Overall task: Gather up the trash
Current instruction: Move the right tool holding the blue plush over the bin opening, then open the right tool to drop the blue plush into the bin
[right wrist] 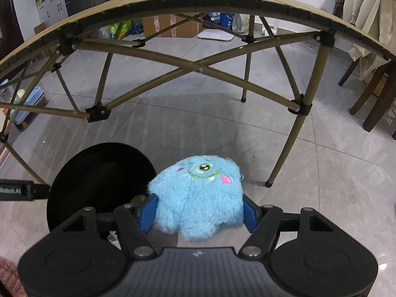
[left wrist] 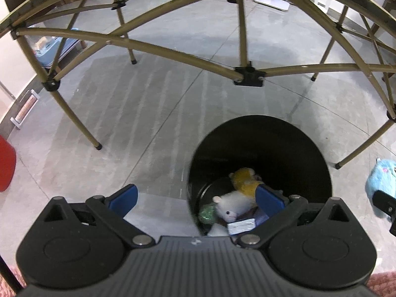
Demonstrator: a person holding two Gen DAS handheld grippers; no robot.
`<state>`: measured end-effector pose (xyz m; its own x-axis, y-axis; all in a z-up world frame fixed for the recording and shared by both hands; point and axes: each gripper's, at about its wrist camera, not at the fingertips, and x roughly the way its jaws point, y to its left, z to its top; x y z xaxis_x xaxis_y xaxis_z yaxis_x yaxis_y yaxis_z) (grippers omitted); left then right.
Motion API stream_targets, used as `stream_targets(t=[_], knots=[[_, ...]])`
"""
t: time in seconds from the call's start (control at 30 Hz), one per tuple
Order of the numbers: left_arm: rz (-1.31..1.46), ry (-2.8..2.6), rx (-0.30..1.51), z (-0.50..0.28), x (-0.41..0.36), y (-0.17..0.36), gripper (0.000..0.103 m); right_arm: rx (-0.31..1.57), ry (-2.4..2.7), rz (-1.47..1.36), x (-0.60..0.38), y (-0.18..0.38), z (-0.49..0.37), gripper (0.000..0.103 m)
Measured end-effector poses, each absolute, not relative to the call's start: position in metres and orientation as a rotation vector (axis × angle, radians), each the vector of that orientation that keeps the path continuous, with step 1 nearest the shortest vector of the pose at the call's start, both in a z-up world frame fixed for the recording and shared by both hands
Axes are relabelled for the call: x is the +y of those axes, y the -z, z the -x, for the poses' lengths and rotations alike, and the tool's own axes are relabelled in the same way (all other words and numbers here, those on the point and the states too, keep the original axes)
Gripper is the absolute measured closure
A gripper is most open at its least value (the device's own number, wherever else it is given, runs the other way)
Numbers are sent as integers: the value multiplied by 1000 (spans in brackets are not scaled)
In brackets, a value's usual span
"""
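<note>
Two grippers are working beside the black bin (right wrist: 99, 180). I am clamping the right gripper (right wrist: 200, 210) on the blue plush (right wrist: 198, 198), hanging just right of the bin's rim, face pointing away from me, no clear long axis. I am aiming to carry it over the opening before releasing. I am keeping the left gripper (left wrist: 195, 200) spread apart, empty.

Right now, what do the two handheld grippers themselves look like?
Both match: the left gripper and right gripper have matte black plastic bodies with ribbed centres, round side housings, silver pivot pins, angled black linkage arms and blue finger pads. The right wrist view shows white "Robot.AI" lettering on the other gripper.
</note>
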<state>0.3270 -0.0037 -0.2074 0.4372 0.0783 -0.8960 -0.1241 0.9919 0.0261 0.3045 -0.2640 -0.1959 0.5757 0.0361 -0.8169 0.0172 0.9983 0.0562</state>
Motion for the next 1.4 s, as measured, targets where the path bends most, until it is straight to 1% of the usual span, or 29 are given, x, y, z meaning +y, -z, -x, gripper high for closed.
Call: stream_targets(t=[0.37, 0.9, 1.4], knots=[[68, -179, 1124, -320, 32, 212, 0, 1001, -85, -43, -242, 203, -302, 35], [106, -207, 1129, -313, 60, 212, 0, 997, -168, -22, -198, 200, -311, 35], [147, -253, 1148, -305, 88, 212, 0, 1039, -231, 18, -138, 219, -328, 35]])
